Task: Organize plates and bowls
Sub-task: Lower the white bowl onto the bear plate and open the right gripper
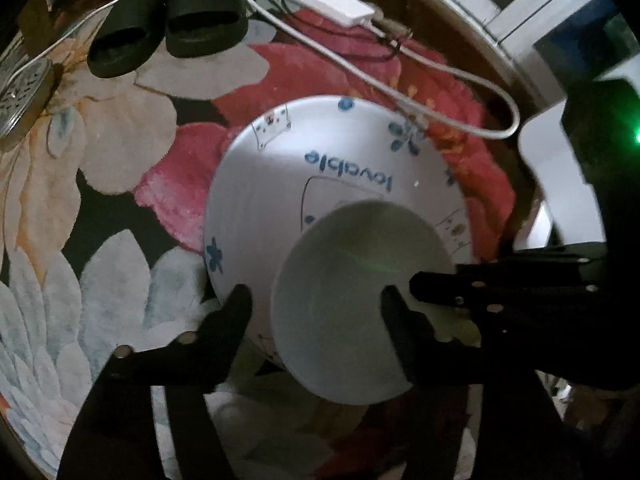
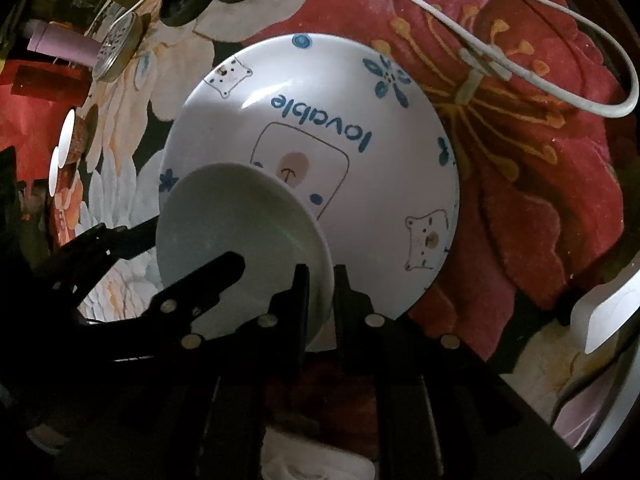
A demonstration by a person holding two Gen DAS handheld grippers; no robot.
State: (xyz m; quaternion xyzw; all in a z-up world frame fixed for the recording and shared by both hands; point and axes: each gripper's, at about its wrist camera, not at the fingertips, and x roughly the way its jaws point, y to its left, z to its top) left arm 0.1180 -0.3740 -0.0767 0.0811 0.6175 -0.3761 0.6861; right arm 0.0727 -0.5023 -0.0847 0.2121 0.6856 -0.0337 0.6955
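Bowl [image 2: 240,232], small and plain white, sits over our printed plate [image 2: 360,152] on the floral cloth [image 2: 540,208]. Our right gripper [image 2: 320,292] clamps its rim; our left gripper [image 1: 316,300] stands apart around it. We judge we are stacking; next, release gently. White cable [image 2: 560,20] and black slippers [image 1: 168,32] lie nearby, clear.
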